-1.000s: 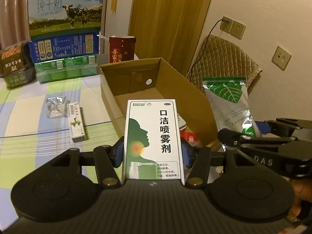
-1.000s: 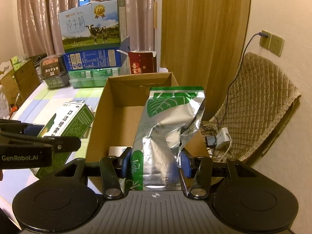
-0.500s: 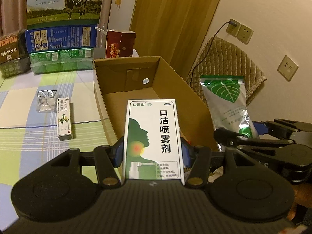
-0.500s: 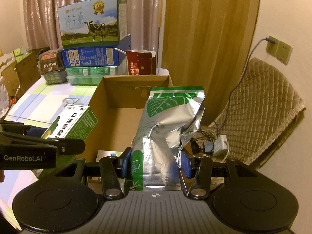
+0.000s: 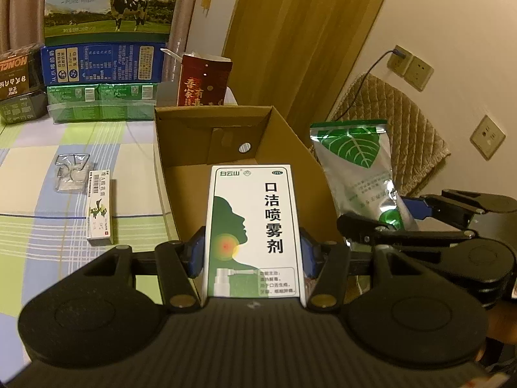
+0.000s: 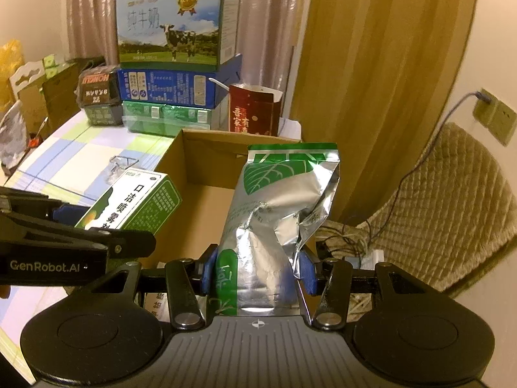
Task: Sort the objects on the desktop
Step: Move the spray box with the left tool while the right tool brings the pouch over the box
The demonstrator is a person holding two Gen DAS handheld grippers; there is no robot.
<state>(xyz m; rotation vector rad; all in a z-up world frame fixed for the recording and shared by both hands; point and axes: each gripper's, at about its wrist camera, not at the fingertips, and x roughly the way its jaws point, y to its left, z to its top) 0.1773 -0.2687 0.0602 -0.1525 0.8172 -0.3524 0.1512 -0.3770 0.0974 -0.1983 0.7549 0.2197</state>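
My left gripper (image 5: pixel 252 255) is shut on a white and green spray medicine box (image 5: pixel 253 226) and holds it above the near end of an open cardboard box (image 5: pixel 206 135). My right gripper (image 6: pixel 257 273) is shut on a silver foil pouch with a green leaf (image 6: pixel 278 223), held upright over the same cardboard box (image 6: pixel 206 152). The pouch (image 5: pixel 358 168) also shows at the right in the left wrist view, and the spray box (image 6: pixel 135 203) at the left in the right wrist view.
A small ointment box (image 5: pixel 100 207) and a clear plastic packet (image 5: pixel 69 171) lie on the checked tablecloth (image 5: pixel 48 226) left of the cardboard box. Stacked milk cartons (image 5: pixel 103 32) and a red box (image 5: pixel 202 80) stand behind. A padded chair (image 6: pixel 452 220) is at the right.
Both grippers have moved forward and slightly up toward the cardboard box, still holding their items. The ointment box and packet have not moved.
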